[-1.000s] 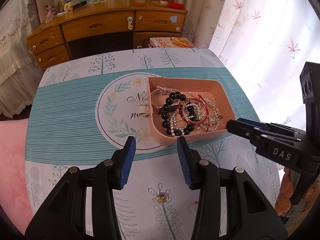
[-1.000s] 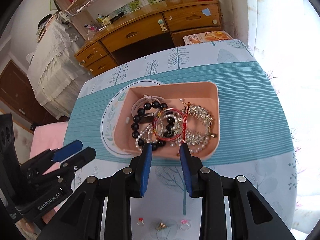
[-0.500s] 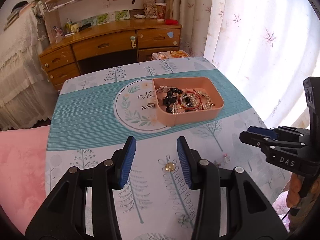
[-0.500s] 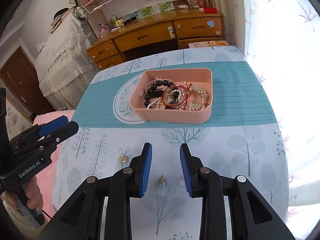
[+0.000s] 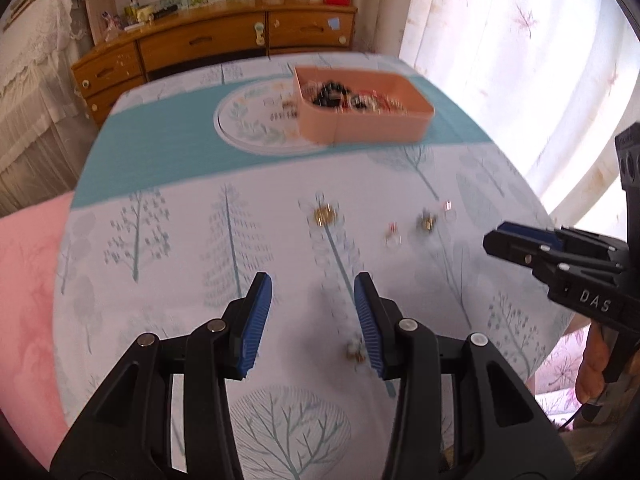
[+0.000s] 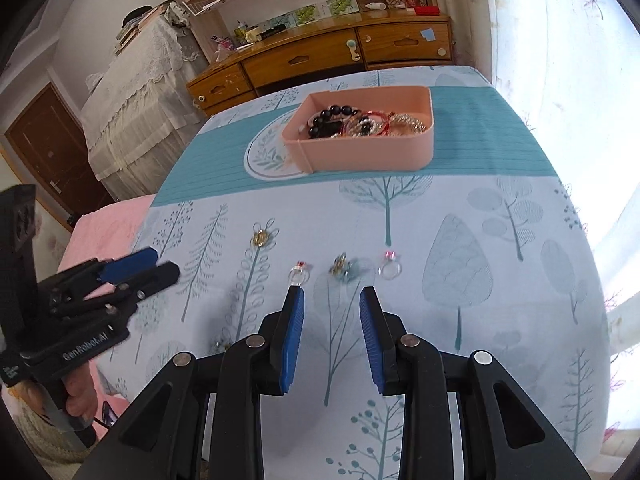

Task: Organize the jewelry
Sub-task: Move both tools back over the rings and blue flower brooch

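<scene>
My left tool (image 5: 313,300) is open, with nothing between its ridged blue pads (image 5: 256,320). My right tool (image 6: 331,312) is open and empty too. Both hang over the surface (image 6: 500,240), which wears a smooth cloth with pale trees and a teal stripe. The pink plastic tray (image 6: 360,152), a box with round corners, sits far back on the stripe, full of shiny black beads (image 6: 328,116), red string and silvery chains. Small rings lie loose on the cloth: a gold one (image 6: 259,237), two clear ones (image 6: 299,274) (image 6: 389,266), and a tangled little piece (image 6: 343,267) between those two.
</scene>
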